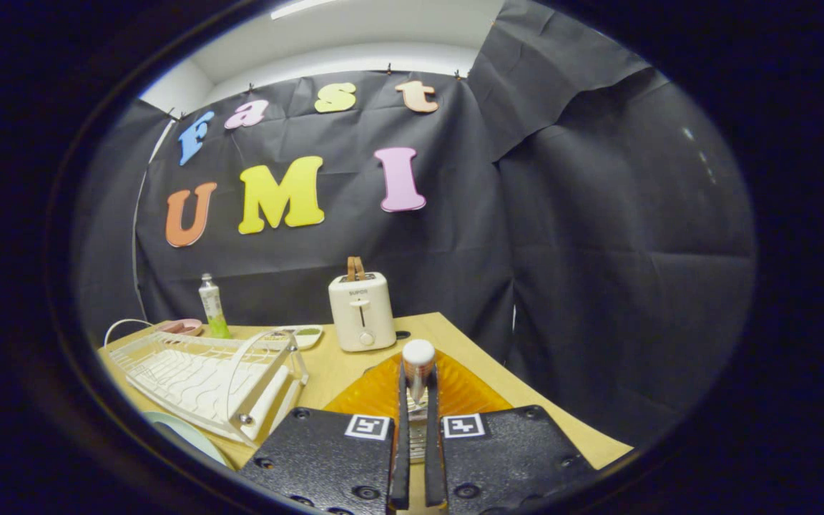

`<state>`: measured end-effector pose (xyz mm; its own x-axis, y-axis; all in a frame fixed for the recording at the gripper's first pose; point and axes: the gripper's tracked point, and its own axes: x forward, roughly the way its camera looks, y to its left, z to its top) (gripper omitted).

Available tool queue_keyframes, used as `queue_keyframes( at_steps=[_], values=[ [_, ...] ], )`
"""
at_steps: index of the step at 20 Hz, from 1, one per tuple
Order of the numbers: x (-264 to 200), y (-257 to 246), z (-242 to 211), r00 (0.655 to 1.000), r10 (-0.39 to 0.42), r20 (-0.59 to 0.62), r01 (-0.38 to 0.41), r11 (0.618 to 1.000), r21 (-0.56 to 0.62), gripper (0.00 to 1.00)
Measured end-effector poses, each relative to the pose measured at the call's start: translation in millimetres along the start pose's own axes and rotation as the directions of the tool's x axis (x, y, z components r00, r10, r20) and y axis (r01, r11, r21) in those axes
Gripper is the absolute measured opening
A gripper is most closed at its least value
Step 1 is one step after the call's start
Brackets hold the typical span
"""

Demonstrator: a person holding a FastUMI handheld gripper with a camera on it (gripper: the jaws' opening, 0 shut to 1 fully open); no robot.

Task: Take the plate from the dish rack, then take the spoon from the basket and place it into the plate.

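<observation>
Pinching the spoon [418, 365] upright, the hand-held gripper [417, 400] hovers above an orange basket [455, 392] on the wooden bench [333, 368]. Left of the basket sits the white dish rack [204, 375]; behind it, a toaster [361, 312] against black cloth.

Spoon [418, 361] clamped between fingers [403, 429]

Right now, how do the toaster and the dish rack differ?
The toaster is a solid upright box; the dish rack is a low, open wire frame. The toaster stands beyond the hand-held gripper, which is shut on the spoon; the dish rack lies left of it. Both are white.
</observation>
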<state>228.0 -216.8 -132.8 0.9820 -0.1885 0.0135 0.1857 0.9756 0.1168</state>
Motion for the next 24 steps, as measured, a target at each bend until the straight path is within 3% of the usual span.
queue_keyframes(
  at_steps=[7,17,19,24],
  values=[
    [-34.4,18.6,45.4,0.998,-0.021,0.06,0.017,0.998,0.06,0.14],
    [-105.6,62.5,52.1,0.999,-0.031,-0.015,0.031,0.999,0.029,0.14],
    [-125.1,79.6,51.6,1.0,-0.001,-0.019,0.001,1.0,0.022,0.14],
    [-155.1,136.7,25.2,0.984,0.155,-0.089,-0.158,0.987,-0.026,0.14]
  ],
)
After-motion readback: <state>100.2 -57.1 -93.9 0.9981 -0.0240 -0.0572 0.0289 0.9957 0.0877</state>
